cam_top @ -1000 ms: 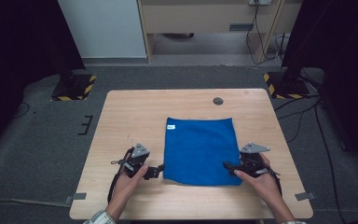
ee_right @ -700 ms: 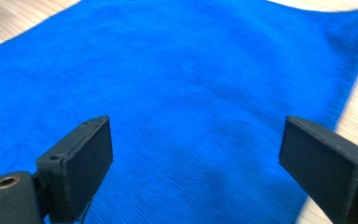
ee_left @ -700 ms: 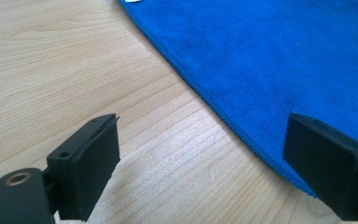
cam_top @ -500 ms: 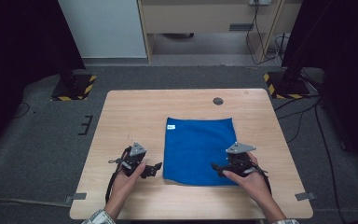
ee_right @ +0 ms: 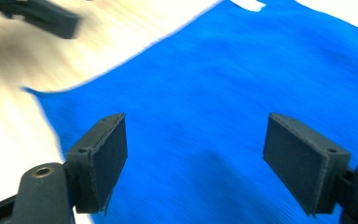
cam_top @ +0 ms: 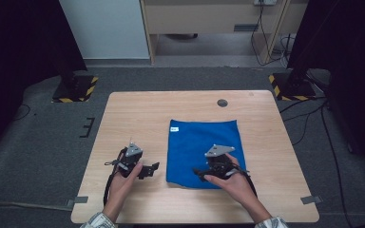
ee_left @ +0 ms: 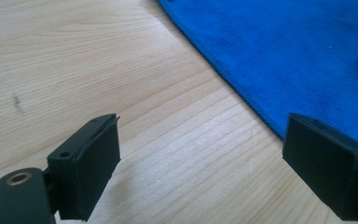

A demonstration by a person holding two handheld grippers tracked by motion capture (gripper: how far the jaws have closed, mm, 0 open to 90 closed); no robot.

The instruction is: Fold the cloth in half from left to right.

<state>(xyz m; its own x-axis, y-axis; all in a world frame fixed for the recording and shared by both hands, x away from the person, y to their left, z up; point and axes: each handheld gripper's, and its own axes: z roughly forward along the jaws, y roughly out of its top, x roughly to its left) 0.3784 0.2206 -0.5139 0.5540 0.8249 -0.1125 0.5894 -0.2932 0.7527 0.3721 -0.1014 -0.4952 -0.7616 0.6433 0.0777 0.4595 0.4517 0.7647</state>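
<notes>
Lying flat on the table (cam_top: 138,109), the cloth (cam_top: 202,142) is not yet folded or gripped. The left gripper (cam_top: 148,170) is kept open, empty, just beside the cloth's left edge. The right gripper (cam_top: 200,173), moved leftward from the right edge, is now over the cloth, its jaws having just been closing, nothing pinched.

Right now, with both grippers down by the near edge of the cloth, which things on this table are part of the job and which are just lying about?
Part of the job:
- blue cloth, flat on the table
- left gripper, open, beside the cloth's left edge
- right gripper, open, over the cloth

Lying about:
- dark round disc in the tabletop beyond the cloth
</notes>
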